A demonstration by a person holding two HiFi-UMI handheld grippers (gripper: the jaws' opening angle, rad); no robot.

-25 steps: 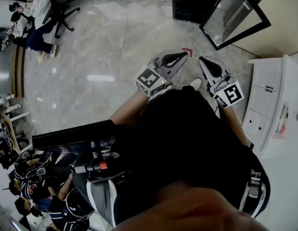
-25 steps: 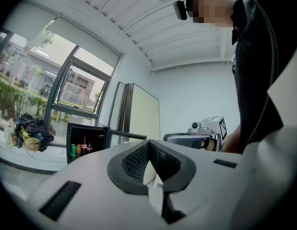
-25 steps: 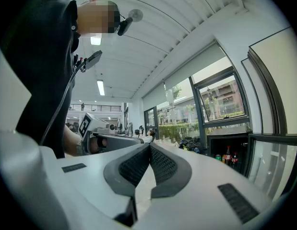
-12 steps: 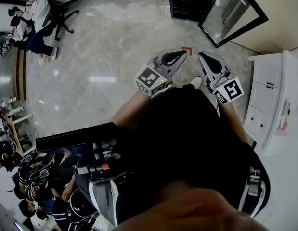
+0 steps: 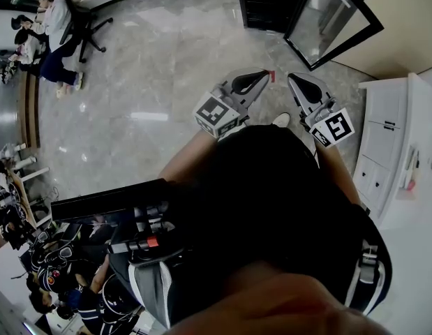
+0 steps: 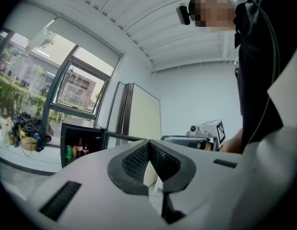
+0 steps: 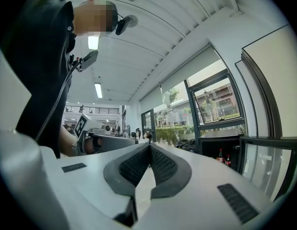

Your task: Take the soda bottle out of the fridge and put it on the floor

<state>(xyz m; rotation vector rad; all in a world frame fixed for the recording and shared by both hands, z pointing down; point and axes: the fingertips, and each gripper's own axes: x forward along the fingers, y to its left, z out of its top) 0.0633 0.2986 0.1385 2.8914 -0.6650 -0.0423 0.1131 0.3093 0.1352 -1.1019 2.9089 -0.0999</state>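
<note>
The small black fridge (image 6: 83, 128) stands open on the floor (image 5: 167, 68), its glass door (image 5: 334, 16) swung out to its right side. Inside it, in the left gripper view, a green can (image 6: 68, 152) stands at the left. Just right of the can are two dark soda bottles (image 6: 80, 147) with red labels, side by side. Whether they touch each other is too small to tell. The right gripper view shows the same two bottles just inside the fridge's opening, beside the hinged edge of the door.

Both bottles stand upright on the fridge's shelf, with the long axis vertical and the necks pointing up at the fridge's top.

The left gripper (image 5: 263, 75) and the right gripper (image 5: 292, 82) are held out in front of the fridge, side by side, with their tips aimed toward it. Neither touches the fridge or the bottles. Each gripper's own view shows its two ribbed black pads pressed together at the tip with nothing between them, so both are closed and empty.

A white drawer cabinet (image 5: 383, 145) stands beyond the door, on the fridge's right. Seated people (image 5: 55, 23) are well apart from the fridge, on its left.
</note>
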